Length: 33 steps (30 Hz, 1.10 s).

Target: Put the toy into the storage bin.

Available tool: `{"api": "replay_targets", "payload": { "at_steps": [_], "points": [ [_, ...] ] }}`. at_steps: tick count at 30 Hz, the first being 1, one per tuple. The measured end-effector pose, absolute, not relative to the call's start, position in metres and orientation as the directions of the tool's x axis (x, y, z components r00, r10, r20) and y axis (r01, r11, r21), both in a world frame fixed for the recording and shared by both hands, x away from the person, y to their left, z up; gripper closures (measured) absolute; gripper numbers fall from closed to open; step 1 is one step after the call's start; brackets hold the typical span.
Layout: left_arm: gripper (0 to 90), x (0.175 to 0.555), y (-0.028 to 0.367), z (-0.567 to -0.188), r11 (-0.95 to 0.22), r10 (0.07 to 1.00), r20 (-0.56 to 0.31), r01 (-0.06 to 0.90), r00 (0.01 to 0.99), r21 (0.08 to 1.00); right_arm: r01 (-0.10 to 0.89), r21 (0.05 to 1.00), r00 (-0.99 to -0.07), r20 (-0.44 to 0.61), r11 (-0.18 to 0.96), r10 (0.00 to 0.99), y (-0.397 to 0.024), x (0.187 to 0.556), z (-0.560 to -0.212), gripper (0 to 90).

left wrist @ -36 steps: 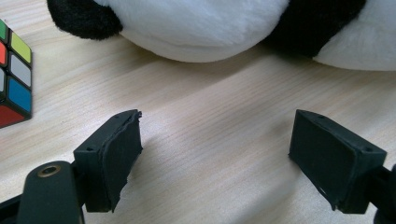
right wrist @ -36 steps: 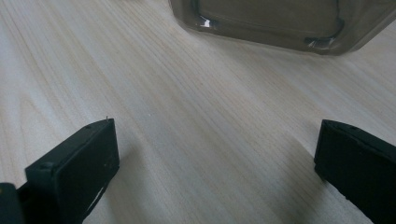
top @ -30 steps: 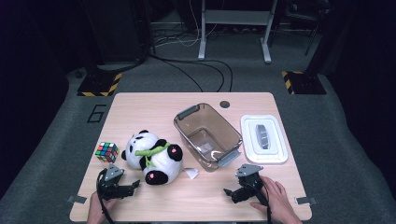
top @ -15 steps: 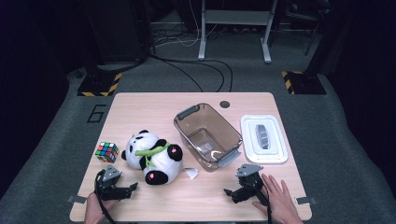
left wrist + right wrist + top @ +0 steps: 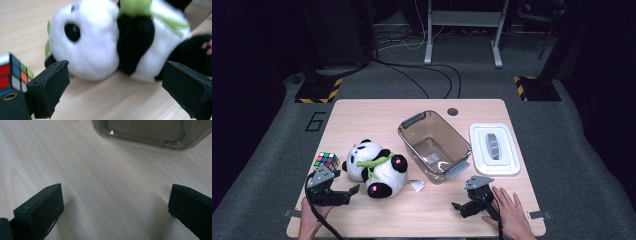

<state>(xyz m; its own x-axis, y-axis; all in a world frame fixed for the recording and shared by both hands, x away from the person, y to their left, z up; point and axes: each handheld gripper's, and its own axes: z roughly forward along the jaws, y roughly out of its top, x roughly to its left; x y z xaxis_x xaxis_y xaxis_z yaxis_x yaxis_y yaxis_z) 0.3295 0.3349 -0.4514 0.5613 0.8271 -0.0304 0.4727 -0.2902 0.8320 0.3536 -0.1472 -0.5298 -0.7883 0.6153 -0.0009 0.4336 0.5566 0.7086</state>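
Panda (image 5: 100, 47) lies just beyond left gripper (image 5: 115, 85), whose released jaws have just been widening.

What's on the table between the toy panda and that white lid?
In the high view, the clear bin stands between the panda and the lid.

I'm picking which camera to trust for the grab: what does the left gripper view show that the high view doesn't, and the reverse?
Left gripper view alone: the panda's black eye patch up close, framed between the left claw jaws, which have just been opening with nothing between them. High view alone: clear bin, white lid, right claw. Both: plush panda, puzzle cube, wooden table.
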Motion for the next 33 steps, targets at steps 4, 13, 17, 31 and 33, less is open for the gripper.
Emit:
{"api": "replay_targets", "payload": {
  "at_steps": [4,13,17,31,33],
  "points": [
    [1.3,0.338,0.327,-0.438,-0.286,0.821,-0.022,0.445,0.570,0.849,0.434,0.709,-0.788,-0.001,0.556,0.615,-0.147,0.354,-0.530,0.0],
    [0.6,0.364,0.306,-0.425,-0.335,0.787,0.006,0.418,0.617,0.845,0.433,0.709,-0.788,-0.001,0.557,0.615,-0.147,0.354,-0.530,0.0],
    [0.6,0.375,0.299,-0.428,-0.336,0.785,-0.003,0.431,0.619,0.837,0.434,0.709,-0.788,-0.001,0.557,0.615,-0.147,0.354,-0.530,0.0],
    [31.5,0.390,0.278,-0.423,-0.426,0.748,0.028,0.448,0.663,0.786,0.433,0.709,-0.789,-0.001,0.557,0.615,-0.147,0.354,-0.530,0.0],
    [36.2,0.394,0.274,-0.424,-0.449,0.739,0.028,0.460,0.674,0.766,0.434,0.709,-0.789,-0.001,0.557,0.615,-0.147,0.354,-0.530,0.0]
  ]
}}
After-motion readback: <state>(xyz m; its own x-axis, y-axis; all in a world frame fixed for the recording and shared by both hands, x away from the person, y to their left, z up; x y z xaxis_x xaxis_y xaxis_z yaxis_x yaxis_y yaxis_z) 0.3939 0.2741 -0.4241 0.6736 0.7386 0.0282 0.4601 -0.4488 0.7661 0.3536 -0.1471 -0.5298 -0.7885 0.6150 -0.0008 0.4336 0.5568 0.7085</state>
